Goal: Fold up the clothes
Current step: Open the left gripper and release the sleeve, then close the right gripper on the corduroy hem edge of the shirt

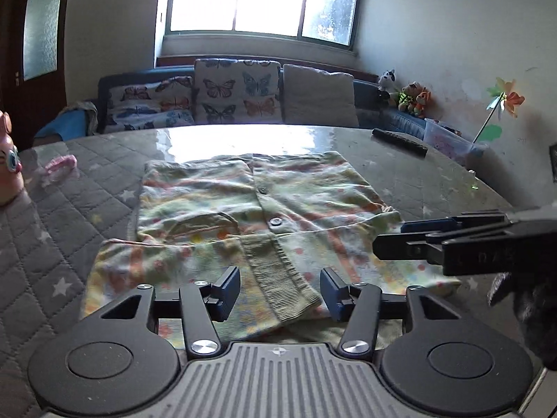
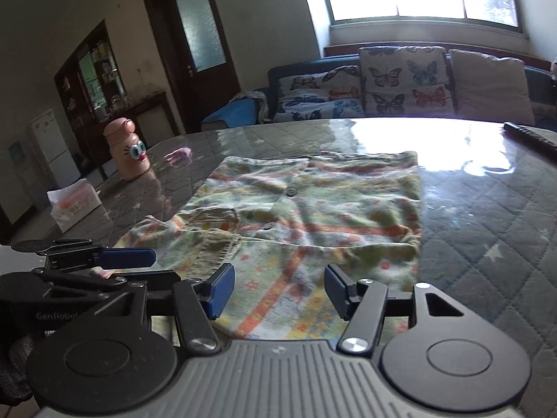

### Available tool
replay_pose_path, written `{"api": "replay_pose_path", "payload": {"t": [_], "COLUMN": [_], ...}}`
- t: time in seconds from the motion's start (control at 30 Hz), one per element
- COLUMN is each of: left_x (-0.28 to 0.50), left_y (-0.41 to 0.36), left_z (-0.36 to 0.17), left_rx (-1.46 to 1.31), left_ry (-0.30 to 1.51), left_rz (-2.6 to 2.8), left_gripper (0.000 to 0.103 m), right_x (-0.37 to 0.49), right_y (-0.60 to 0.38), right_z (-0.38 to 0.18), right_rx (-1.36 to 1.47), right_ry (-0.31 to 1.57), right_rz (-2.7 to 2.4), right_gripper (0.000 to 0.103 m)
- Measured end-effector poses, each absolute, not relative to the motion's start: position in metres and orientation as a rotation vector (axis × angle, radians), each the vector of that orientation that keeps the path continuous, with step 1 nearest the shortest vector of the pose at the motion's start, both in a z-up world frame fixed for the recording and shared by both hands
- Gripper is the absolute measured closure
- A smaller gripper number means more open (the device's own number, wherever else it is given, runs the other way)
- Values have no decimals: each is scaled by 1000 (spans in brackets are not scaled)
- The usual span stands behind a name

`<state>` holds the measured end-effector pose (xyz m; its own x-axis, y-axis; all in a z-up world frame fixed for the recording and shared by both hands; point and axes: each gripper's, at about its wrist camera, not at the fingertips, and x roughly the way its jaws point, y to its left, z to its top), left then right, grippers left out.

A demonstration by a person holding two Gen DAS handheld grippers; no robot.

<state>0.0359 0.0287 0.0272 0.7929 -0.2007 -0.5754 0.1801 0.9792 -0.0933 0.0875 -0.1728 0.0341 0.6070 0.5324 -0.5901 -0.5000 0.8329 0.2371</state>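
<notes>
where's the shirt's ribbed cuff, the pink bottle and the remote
ribbed cuff (image 1: 278, 271), left wrist view, middle of the green ribbing
pink bottle (image 2: 127, 149), right wrist view, its body
remote (image 1: 400, 141), left wrist view, middle of its black body

A pale green knitted cardigan (image 1: 264, 209) (image 2: 313, 216) with orange stripes, coloured dots and dark buttons down its front lies flat on the desk's grey quilted, star-patterned cover. One sleeve is folded across the chest, its ribbed green cuff (image 1: 282, 278) near the front edge. A small patch pocket (image 1: 205, 224) shows on the body.
</notes>
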Motion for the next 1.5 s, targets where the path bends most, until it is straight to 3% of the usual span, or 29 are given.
{"api": "replay_pose_path", "payload": {"t": [0.07,0.23,0.33,0.73,0.87,1.03,1.5], "left_x": [32,23,20,19,19,20,17], "left_y": [38,64,80,115,115,113,105], "left_z": [30,32,30,22,19,17,9], "left_rx": [-16,4,-8,-73,-79,-79,-2], "left_ry": [606,571,565,577,586,598,619], "left_rz": [-172,-77,-35,44,44,60,61], "left_gripper": [26,7,1,0,0,0,0], "right_x": [93,107,117,130,130,129,118], "right_y": [-161,-127,-107,-74,-74,-76,-123], "right_z": [32,24,17,3,4,7,66], "right_rx": [45,19,-7,-53,-36,-7,51], "right_ry": [720,764,784,831,837,830,696], "right_rz": [623,673,683,633,611,600,576], "right_gripper": [49,57,62,67,74,95,96]}}
